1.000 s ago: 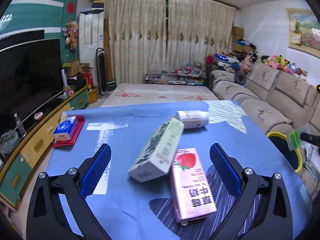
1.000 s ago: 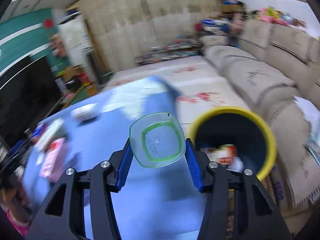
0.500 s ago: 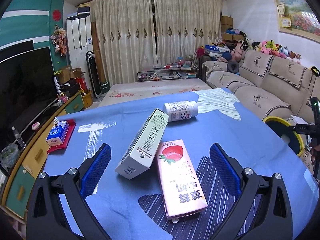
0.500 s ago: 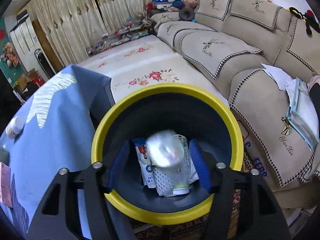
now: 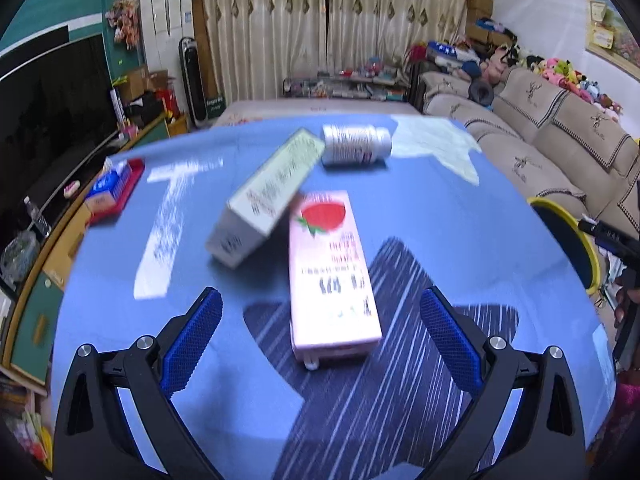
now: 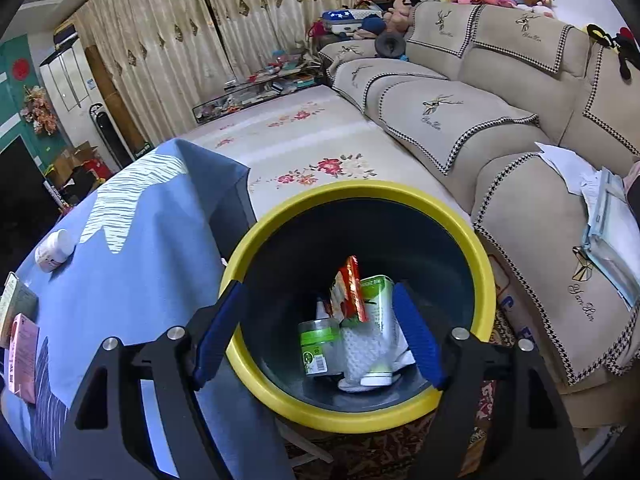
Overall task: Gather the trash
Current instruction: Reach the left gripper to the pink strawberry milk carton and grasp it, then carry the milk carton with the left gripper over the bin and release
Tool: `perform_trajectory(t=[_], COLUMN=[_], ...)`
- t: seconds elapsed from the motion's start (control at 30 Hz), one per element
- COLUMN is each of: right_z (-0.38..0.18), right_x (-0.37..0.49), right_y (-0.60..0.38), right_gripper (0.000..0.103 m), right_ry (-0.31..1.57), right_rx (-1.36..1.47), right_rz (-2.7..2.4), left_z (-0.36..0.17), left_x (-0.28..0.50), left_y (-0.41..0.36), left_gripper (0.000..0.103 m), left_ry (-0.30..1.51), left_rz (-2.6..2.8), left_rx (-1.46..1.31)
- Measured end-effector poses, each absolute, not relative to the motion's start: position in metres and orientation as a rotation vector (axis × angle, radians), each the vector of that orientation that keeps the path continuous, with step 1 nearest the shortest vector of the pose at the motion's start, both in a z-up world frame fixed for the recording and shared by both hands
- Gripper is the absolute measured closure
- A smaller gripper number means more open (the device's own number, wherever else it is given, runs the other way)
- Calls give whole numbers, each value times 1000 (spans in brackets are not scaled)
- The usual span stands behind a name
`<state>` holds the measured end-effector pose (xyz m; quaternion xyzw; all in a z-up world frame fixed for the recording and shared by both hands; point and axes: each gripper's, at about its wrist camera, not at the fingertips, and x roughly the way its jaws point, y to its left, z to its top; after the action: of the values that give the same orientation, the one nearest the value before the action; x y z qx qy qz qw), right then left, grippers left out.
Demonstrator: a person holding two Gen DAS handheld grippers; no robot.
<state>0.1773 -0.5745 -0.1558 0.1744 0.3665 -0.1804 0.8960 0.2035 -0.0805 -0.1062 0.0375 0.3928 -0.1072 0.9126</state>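
My right gripper [image 6: 320, 332] is open and empty, held over the yellow-rimmed bin [image 6: 484, 256]. Inside the bin lie a clear green-labelled container [image 6: 316, 340], a green can [image 6: 378, 300], a red wrapper [image 6: 352, 288] and white mesh. My left gripper [image 5: 320, 336] is open and empty above the blue tablecloth [image 5: 460, 220], with a pink strawberry carton [image 5: 332, 272] lying between its fingers. A grey-green box [image 5: 268, 196] leans on the carton's far end. A white bottle [image 5: 356, 145] lies on its side behind them.
A beige sofa [image 6: 520, 128] runs along the right of the bin. The bin also shows at the table's right edge in the left wrist view [image 5: 592, 248]. A tissue pack on a red tray [image 5: 112, 188] sits at the table's left. A TV cabinet [image 5: 40, 240] stands left.
The clear container left my right gripper and now lies in the bin; the right gripper has opened. My left gripper moved closer over the pink carton.
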Motion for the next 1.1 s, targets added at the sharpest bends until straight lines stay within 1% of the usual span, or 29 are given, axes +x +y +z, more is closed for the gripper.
perform_trajectory(t=[0.17, 0.43, 0.53, 0.67, 0.73, 0.77, 0.87, 0.93, 0.97, 1.0, 1.1], right_z=[-154, -155, -155, -156, -156, -157, -157, -157, -156, -156, -155], right_x=[174, 170, 169, 169, 169, 169, 168, 168, 167, 167, 167], right_y=[-574, -577, -578, -580, -582, -582, -583, -584, -583, -583, -581], right_gripper=[31, 30, 30, 30, 30, 30, 30, 30, 30, 30, 30], right_ry=[747, 742, 741, 743, 745, 745, 744, 746, 745, 744, 743], right_rx=[377, 401, 404, 408, 412, 415, 413, 412, 410, 410, 410], right_rz=[-348, -324, -321, -322, -322, -323, -326, -326, -326, -326, -324], left_z=[-122, -128, -133, -140, -143, -144, -145, -144, -143, -143, -143], left_x=[212, 246, 260, 274, 279, 281, 283, 282, 281, 280, 274], left_y=[-87, -98, -100, -101, -102, -102, -102, -100, -100, -100, -101], left_gripper=[6, 6, 9, 17, 22, 27, 35, 42, 51, 53, 53], left_ry=[888, 946, 980, 1003, 1013, 1019, 1016, 1014, 1013, 1013, 1021], left_rz=[-216, -167, -157, -127, -116, -113, -99, -107, -113, -117, -148], left_rx=[58, 55, 48, 49, 54, 54, 69, 60, 58, 56, 46])
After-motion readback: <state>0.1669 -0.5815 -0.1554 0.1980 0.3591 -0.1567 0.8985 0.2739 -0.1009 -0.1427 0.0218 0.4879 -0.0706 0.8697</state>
